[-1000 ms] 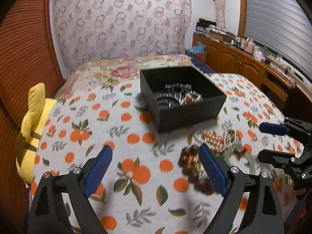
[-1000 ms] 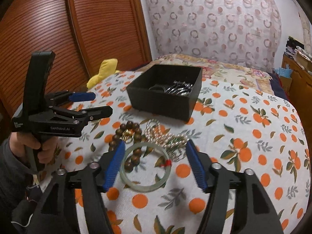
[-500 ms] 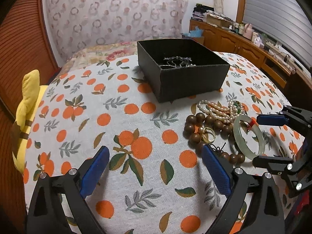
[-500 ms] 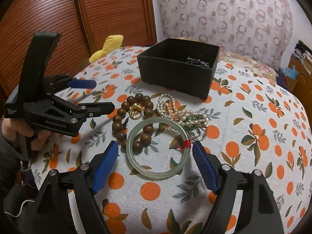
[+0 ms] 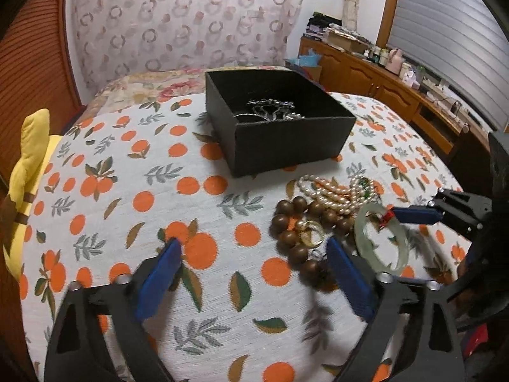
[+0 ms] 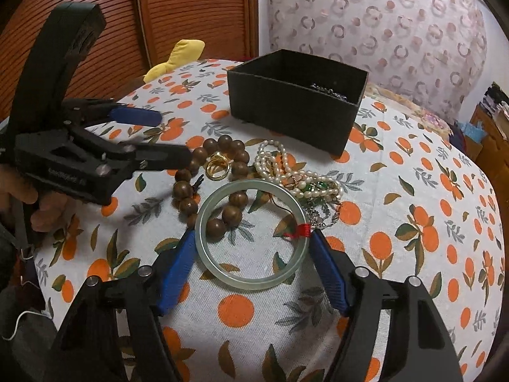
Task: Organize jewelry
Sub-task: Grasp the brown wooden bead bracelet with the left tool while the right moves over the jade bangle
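Since my right gripper [image 6: 251, 265] sits nearest, jaws spread wide to either side of the jade bangle [image 6: 251, 234] lying flat on the tablecloth [image 6: 413, 254], that hand should take it; my left gripper [image 5: 251, 280], also spread and holding nothing, hangs further left. Beyond lie wooden beads [image 6: 206, 172], a gold ring [image 6: 218, 167], pearls [image 6: 286, 172]; farthest, the black box [image 6: 296, 102].

Both grippers low, left gripper [image 5: 251, 273] and right gripper [image 6: 251, 264] fingers spread wide.
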A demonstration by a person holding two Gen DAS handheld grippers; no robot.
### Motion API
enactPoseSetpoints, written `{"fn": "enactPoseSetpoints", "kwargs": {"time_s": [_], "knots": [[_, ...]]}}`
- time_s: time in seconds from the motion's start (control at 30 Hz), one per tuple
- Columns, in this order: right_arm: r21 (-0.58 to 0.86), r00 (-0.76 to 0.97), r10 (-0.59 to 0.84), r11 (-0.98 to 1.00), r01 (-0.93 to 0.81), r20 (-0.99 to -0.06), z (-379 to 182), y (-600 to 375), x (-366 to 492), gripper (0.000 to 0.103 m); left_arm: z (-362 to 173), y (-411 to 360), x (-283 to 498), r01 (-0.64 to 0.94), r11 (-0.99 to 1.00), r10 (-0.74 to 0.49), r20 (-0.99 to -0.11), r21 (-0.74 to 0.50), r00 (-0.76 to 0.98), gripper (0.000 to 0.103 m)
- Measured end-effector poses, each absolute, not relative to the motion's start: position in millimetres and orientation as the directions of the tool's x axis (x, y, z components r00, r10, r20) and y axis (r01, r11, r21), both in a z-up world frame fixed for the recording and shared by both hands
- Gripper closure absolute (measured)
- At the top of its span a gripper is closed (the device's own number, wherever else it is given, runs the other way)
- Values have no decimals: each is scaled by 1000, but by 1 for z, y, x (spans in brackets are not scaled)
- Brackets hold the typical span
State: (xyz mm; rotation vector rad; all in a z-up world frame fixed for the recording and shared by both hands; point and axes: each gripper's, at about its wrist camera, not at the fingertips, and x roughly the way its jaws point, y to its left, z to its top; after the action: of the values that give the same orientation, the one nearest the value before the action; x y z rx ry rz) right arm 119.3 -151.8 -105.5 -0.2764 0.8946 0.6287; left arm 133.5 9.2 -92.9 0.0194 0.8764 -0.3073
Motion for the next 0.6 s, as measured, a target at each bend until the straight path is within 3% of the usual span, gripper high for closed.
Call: {"fn": "enactPoseSetpoints", "kwargs": {"time_s": [0.4,0.6], "knots": [[38,489,396,805,-592,-777,-98,-169,109,29,-97,-5,147,276,952,-275,-769,-133,578,73],[8,503,374,808,-589,-779,-98,-170,108,29,-99,-10,153,273,957,-245,-778,-99,578,73]]}}
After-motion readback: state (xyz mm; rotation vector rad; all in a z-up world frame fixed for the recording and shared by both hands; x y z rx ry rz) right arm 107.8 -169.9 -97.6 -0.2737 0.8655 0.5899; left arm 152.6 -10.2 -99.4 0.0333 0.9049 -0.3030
